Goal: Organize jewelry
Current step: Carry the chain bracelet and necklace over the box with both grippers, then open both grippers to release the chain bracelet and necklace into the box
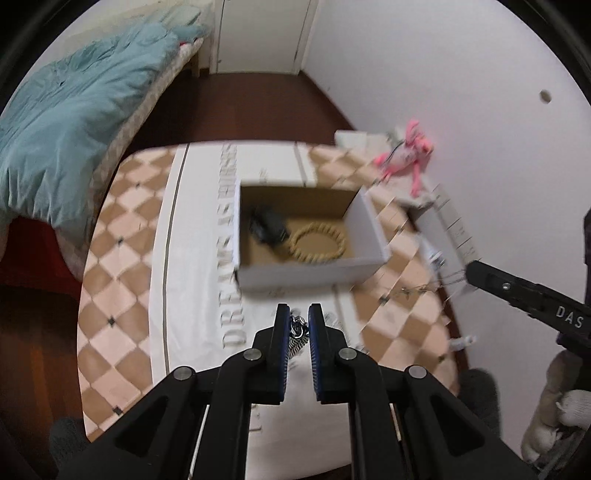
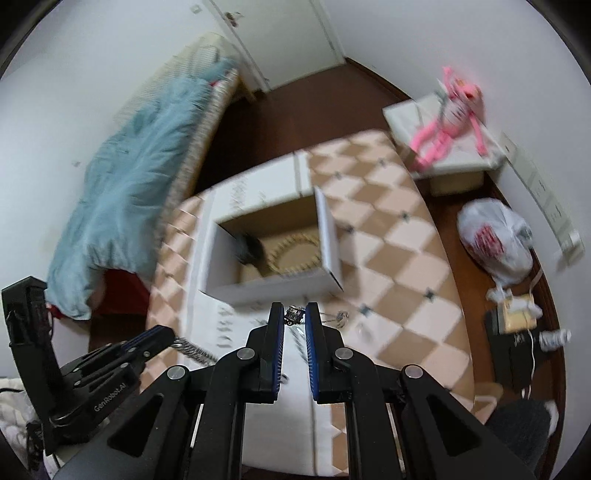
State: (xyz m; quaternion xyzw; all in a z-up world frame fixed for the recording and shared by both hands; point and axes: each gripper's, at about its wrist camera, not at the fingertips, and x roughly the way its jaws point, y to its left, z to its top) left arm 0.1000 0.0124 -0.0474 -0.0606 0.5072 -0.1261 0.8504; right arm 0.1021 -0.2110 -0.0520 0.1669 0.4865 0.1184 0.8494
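While both grippers hover near the box [image 1: 310, 273], left [image 1: 299, 325] pinches a striped piece [image 1: 297, 345] — right [image 2: 295, 317] pinches a charm [image 2: 294, 314].

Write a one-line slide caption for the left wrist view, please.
Left gripper holds a metal jewelry piece before the open cardboard box.

A home bedroom: a bed [image 1: 110, 122] with a rumpled blue duvet [image 1: 66, 110] left of the jaws, a white door [image 1: 264, 35] beyond, dark wood floor [image 1: 258, 110]
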